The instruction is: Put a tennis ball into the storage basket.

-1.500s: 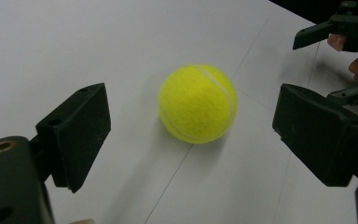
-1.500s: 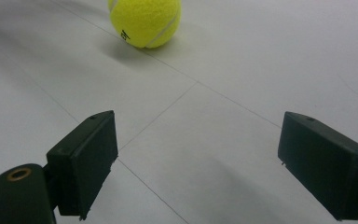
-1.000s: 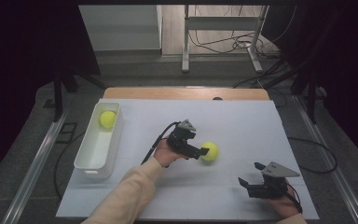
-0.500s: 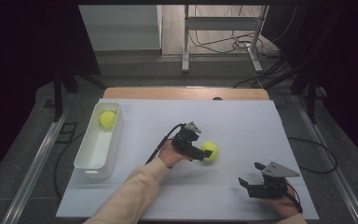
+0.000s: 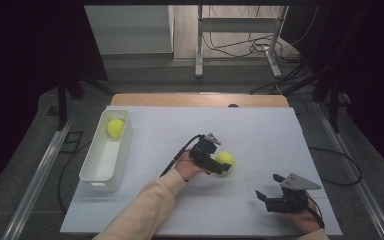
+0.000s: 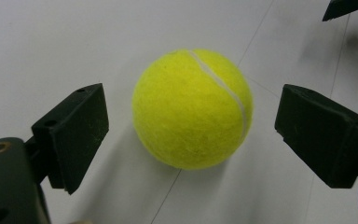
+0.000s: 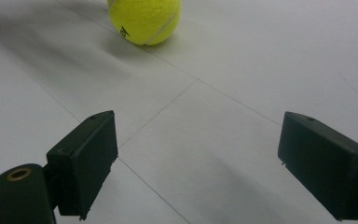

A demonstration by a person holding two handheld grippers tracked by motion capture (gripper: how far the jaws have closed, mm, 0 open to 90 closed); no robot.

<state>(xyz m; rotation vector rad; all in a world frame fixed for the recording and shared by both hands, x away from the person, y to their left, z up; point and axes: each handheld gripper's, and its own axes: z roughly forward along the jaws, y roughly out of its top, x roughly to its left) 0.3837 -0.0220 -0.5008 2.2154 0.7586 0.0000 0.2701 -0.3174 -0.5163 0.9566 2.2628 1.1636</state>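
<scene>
Biggest thing first: the white surface (image 5: 260, 130) has loads of bare room, so moving around isn't the problem, rolling is. The tennis ball (image 5: 224, 160) sits loose near the middle of it, a bit toward the near edge, with nothing to stop it. The left gripper (image 5: 219, 167) has it between its jaws, and those jaws have just been opening. In the left gripper view there's clear daylight on both sides of the ball, so it's not squeezed at all. If one jaw clips it first on the way in, I'd bet it scoots off toward the right edge or the near edge.

The tray (image 5: 91, 172) by the left edge already holds another ball (image 5: 115, 128) at its far end, and the run over there is open. Its wall is the one thing to clear; come in low and the ball bumps it.

The right gripper (image 5: 268, 198) rests near the near right corner, jaws wide apart on nothing. It looks well clear of that path, though depth is hard to judge from above.
</scene>
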